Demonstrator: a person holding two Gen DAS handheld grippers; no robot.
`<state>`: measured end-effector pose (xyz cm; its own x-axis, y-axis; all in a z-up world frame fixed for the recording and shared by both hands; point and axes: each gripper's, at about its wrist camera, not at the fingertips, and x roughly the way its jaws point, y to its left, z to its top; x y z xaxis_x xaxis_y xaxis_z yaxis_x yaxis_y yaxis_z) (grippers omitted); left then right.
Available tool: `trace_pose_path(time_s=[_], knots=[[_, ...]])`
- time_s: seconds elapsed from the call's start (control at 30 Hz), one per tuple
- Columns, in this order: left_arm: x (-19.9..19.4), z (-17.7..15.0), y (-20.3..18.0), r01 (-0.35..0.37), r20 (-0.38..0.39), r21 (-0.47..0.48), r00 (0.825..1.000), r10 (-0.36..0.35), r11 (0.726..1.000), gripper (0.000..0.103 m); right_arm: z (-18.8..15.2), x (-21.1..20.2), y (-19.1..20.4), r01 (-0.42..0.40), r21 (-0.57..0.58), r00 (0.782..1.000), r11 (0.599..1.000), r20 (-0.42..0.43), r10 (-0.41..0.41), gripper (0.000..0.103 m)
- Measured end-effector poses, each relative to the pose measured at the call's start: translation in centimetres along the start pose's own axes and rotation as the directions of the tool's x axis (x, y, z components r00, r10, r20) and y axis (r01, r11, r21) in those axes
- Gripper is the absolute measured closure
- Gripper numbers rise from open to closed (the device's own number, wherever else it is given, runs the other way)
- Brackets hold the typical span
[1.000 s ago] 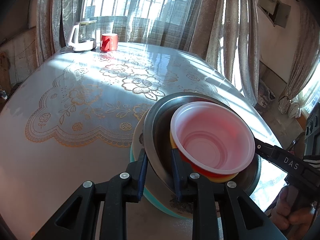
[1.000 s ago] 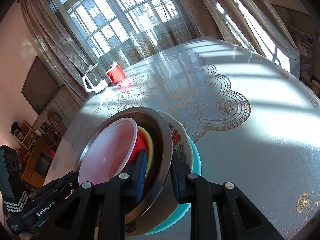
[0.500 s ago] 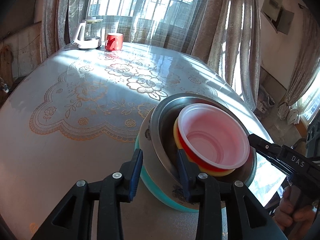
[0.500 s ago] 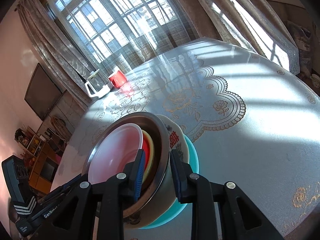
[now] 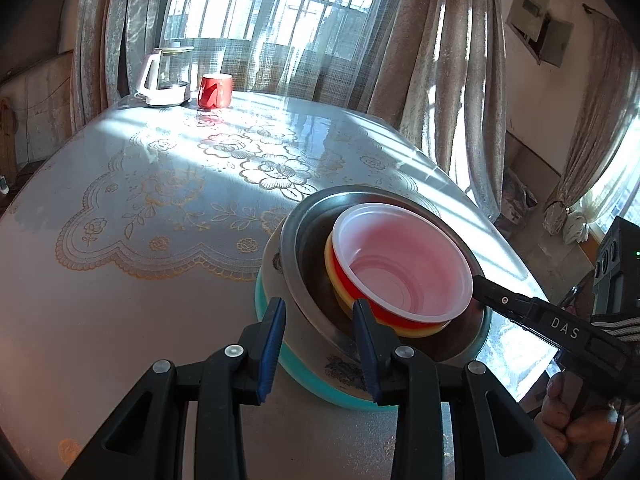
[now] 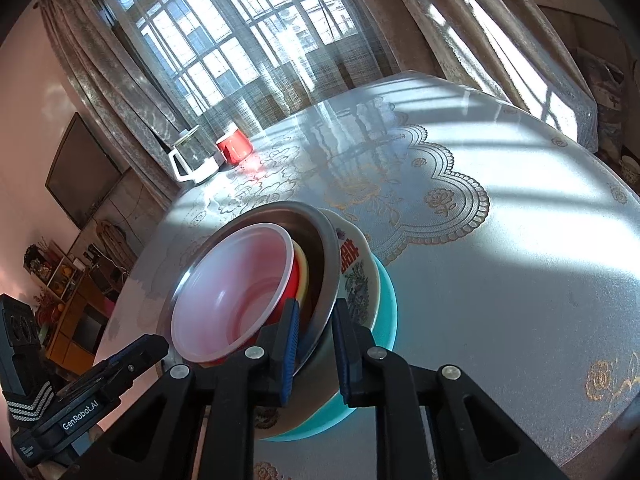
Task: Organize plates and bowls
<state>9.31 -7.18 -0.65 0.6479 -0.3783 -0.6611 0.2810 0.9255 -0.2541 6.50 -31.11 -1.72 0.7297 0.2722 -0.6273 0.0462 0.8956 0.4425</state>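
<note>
Left wrist view, left to right: white-handled glass kettle (image 5: 166, 76) and red mug (image 5: 216, 91) side by side at 11 o'clock on the far edge of the glass-topped round table with gold floral lace cloth (image 5: 168, 208). Nested stack sits at 3 o'clock of centre, near the table's edge: teal plate (image 5: 266, 312) lowest, white floral ceramic bowl (image 5: 272, 256), steel bowl (image 5: 304, 240), yellow bowl (image 5: 331, 256), red bowl (image 5: 349, 280), translucent white plastic bowl (image 5: 400, 264) on top. Left gripper (image 5: 318, 336) jaws spread, straddling the near rims at 6 o'clock without pressing them. Right gripper (image 5: 478, 286) reaches in from 4 o'clock.

Right wrist view: right gripper (image 6: 314, 344) jaws closing, pads narrowly either side of the steel bowl (image 6: 330, 264) rim; contact cannot be told
</note>
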Motion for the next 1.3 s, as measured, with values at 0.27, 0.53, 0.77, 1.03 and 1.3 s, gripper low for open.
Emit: trace_pose_path(time_s=[0.27, 0.53, 0.77, 1.03, 1.3], knots=[[0.1, -0.4, -0.4, -0.019, -0.005, 0.011, 1.000, 0.019, 1.000, 0.066, 0.0, 0.0, 0.0, 0.003, -0.003, 1.000, 1.000, -0.006, -0.003, 0.086], [-0.8, -0.7, 0.3, -0.074, 0.019, -0.008, 0.997, 0.074, 0.997, 0.052, -0.3, -0.1, 0.7, 0.041, -0.037, 0.999, 0.998, -0.002, -0.041, 0.082], [-2.5, -0.9, 0.7, -0.140, 0.066, -0.023, 0.988, 0.142, 0.990, 0.039, -0.7, -0.8, 1.2, 0.072, -0.058, 0.997, 0.996, 0.026, -0.071, 0.077], [-3.4, -1.9, 1.1, -0.237, 0.080, -0.028, 0.968, 0.239, 0.971, 0.032, -1.7, -2.3, 2.6, 0.168, -0.106, 0.982, 0.980, 0.100, -0.158, 0.070], [-4.4, -2.8, 1.4, -0.271, 0.102, -0.051, 0.956, 0.275, 0.961, 0.029, -3.6, -3.2, 5.6, 0.245, -0.181, 0.959, 0.952, 0.192, -0.210, 0.065]])
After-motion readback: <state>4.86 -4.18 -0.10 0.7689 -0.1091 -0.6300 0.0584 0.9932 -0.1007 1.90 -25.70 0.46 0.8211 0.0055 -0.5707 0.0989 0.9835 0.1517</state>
